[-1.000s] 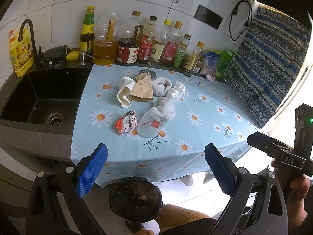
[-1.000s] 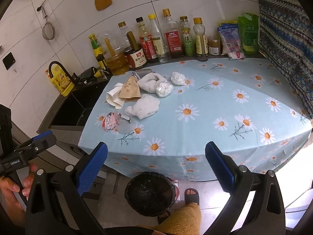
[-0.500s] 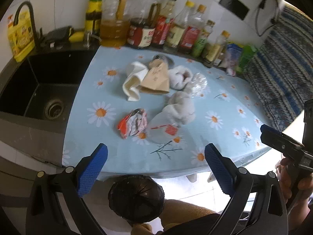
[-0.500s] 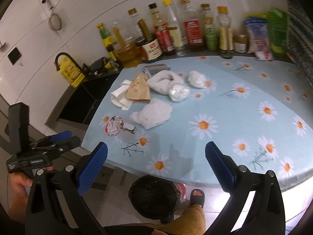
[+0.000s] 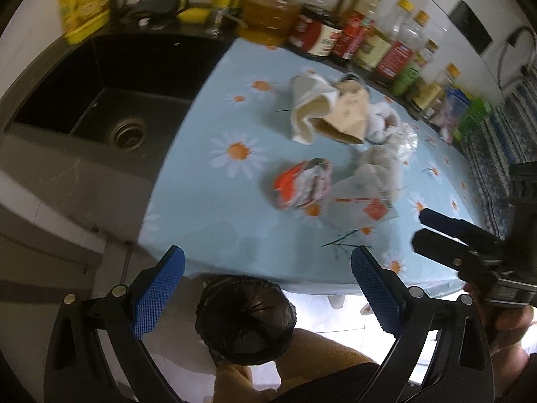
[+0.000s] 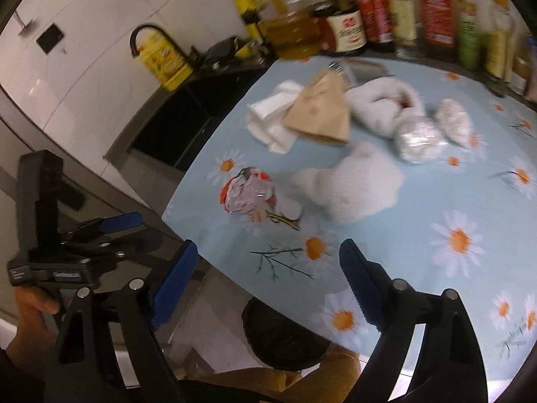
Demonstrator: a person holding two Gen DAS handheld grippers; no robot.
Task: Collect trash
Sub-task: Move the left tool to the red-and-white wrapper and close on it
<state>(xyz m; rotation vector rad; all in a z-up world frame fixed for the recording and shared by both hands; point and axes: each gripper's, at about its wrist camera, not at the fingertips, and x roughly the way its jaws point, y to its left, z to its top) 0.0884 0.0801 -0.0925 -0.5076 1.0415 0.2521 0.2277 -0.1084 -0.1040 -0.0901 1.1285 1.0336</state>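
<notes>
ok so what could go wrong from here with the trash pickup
The red-and-white wrapper lies touching a thin clear plastic sheet; a grab could drag both or slip off. The bin sits partly under the table edge, so dropped trash may miss it. The right gripper, jaws closing with nothing between them, and left gripper are close together and could collide.

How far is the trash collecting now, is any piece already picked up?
Nothing looks collected yet. The red-and-white wrapper, brown paper bag and white tissues all lie on the tablecloth. Both the left gripper and right gripper are empty; the right's jaws are closing on nothing. The black-lined bin waits below.
</notes>
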